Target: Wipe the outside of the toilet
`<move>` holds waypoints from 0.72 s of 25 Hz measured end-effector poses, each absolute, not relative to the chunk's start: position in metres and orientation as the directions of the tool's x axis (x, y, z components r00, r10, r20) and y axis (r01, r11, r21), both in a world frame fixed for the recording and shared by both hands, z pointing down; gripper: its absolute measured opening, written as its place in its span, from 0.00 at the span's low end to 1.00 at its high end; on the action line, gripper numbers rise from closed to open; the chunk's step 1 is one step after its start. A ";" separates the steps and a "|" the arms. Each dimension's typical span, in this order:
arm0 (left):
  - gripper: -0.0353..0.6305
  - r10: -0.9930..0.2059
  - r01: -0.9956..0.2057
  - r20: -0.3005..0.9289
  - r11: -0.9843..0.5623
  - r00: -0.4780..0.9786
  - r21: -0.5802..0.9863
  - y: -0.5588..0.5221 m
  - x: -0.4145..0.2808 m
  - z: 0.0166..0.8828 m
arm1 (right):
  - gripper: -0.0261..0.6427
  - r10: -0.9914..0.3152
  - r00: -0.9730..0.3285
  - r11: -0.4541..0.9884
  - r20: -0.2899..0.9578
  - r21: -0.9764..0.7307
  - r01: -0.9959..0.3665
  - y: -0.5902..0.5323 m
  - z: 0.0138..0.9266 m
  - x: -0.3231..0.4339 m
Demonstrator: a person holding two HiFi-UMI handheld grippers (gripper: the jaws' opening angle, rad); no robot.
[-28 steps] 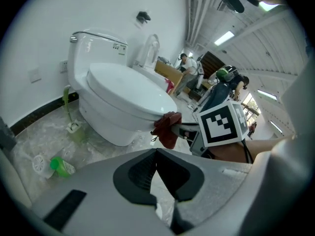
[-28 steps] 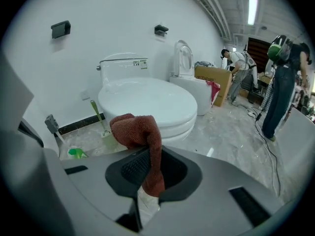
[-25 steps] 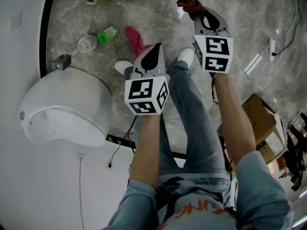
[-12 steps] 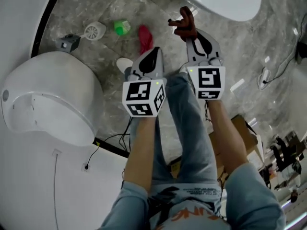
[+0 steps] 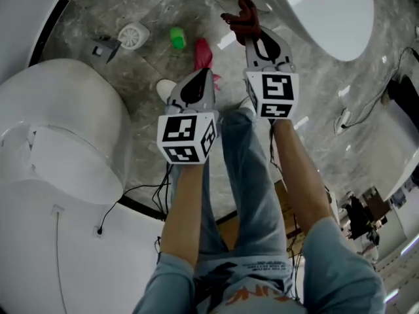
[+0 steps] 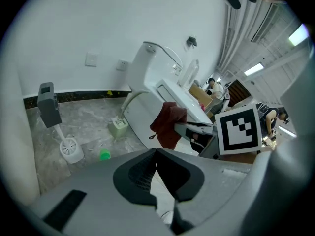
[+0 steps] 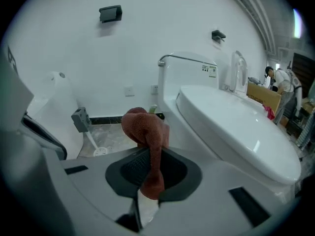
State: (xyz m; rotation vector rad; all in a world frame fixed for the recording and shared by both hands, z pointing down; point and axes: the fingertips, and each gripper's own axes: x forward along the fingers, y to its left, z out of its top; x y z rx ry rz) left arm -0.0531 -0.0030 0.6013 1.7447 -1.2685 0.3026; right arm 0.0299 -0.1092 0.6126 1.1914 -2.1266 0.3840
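Observation:
The white toilet [image 5: 327, 12] lies at the top right of the head view, lid down. In the right gripper view its lid [image 7: 236, 127] and tank [image 7: 189, 75] fill the right side. My right gripper [image 5: 252, 34] is shut on a dark red cloth [image 5: 243, 19], held just short of the toilet's near rim. The cloth [image 7: 145, 132] bunches above the jaws and hangs down between them. My left gripper [image 5: 198, 78] is shut with nothing in it, lower and to the left, over the floor. The left gripper view shows the cloth [image 6: 167, 124] in front of the toilet bowl [image 6: 142, 112].
A large white rounded fixture [image 5: 59, 129] fills the left. On the marble floor stand a toilet brush in its holder [image 5: 134, 34], a green bottle [image 5: 177, 38] and a pink rag [image 5: 203, 52]. Cables [image 5: 141, 188] run near the person's legs [image 5: 242, 175].
The view has swung so the toilet shows more at the top right. Both grippers shifted slightly left and up, the right one still carrying the cloth toward the toilet.

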 end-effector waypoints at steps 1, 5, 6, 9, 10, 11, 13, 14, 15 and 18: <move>0.04 -0.620 -0.846 0.653 -0.033 0.435 0.532 -0.005 -0.060 0.603 | 0.10 -0.647 -0.358 0.537 0.673 0.069 -0.841 -0.114 0.616 0.025; 0.04 -0.620 -0.838 0.645 -0.035 0.446 0.545 -0.017 -0.079 0.611 | 0.10 -0.659 -0.324 0.529 0.679 0.112 -0.841 -0.136 0.631 0.014; 0.04 -0.619 -0.836 0.643 -0.040 0.450 0.547 -0.020 -0.084 0.612 | 0.10 -0.663 -0.318 0.527 0.678 0.121 -0.841 -0.142 0.635 0.010; 0.04 -0.612 -0.835 0.643 -0.053 0.460 0.547 -0.028 -0.099 0.615 | 0.10 -0.669 -0.300 0.515 0.680 0.133 -0.847 -0.157 0.648 0.000; 0.04 -0.610 -0.834 0.642 -0.056 0.464 0.549 -0.031 -0.103 0.616 | 0.10 -0.672 -0.291 0.508 0.681 0.138 -0.850 -0.163 0.650 -0.002; 0.04 -0.608 -0.833 0.642 -0.059 0.467 0.550 -0.034 -0.106 0.617 | 0.10 -0.675 -0.282 0.501 0.682 0.143 -0.853 -0.169 0.652 -0.004; 0.04 -0.603 -0.831 0.643 -0.062 0.472 0.552 -0.038 -0.112 0.619 | 0.10 -0.678 -0.264 0.487 0.686 0.150 -0.860 -0.180 0.657 -0.007; 0.04 -0.601 -0.830 0.643 -0.064 0.475 0.554 -0.041 -0.114 0.621 | 0.10 -0.678 -0.255 0.480 0.690 0.152 -0.864 -0.185 0.659 -0.008; 0.04 -0.598 -0.828 0.642 -0.067 0.479 0.556 -0.043 -0.115 0.622 | 0.10 -0.677 -0.243 0.472 0.694 0.156 -0.868 -0.189 0.662 -0.007; 0.04 -0.587 -0.825 0.641 -0.083 0.494 0.559 -0.048 -0.118 0.624 | 0.10 -0.683 -0.198 0.445 0.703 0.185 -0.876 -0.203 0.671 -0.003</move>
